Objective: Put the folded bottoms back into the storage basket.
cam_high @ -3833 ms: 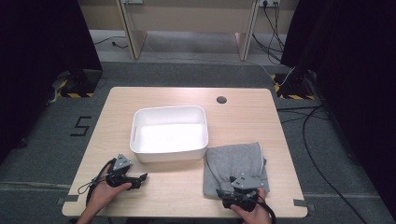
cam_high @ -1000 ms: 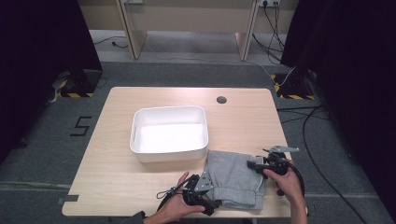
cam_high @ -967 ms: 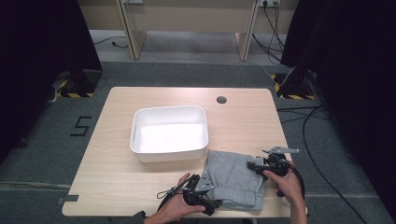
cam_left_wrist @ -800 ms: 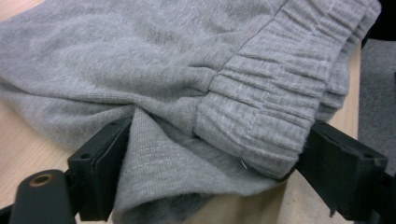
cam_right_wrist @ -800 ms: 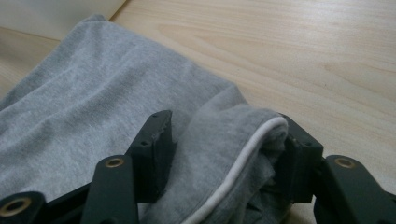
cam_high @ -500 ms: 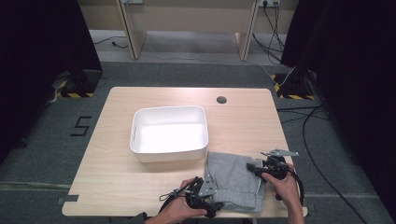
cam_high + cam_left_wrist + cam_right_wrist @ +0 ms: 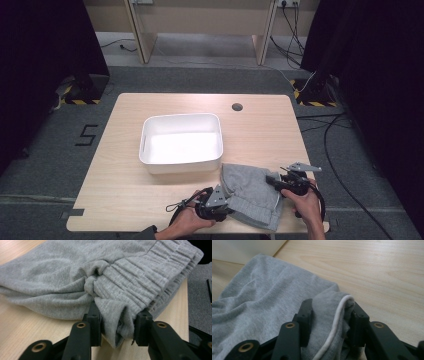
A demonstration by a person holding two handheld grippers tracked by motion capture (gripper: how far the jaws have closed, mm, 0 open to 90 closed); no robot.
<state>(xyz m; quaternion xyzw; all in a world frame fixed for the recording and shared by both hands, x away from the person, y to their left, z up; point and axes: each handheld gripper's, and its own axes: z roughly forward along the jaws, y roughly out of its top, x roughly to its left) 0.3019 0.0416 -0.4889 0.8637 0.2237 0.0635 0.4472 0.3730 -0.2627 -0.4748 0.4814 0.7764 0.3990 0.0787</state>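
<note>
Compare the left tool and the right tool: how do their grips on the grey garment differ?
The left tool pinches a bunched, ribbed elastic edge of the grey garment; the right tool pinches a smoother edge with a white cord. In the high view, the left tool holds the garment's near left edge, the right tool its right edge. Both have just been closing and are shut on cloth.

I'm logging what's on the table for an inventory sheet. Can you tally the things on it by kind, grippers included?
Grey garment: 1
White bin: 1
Grippers: 2, the left gripper and the right gripper, each shut on an edge of the garment
Total: 4
</note>
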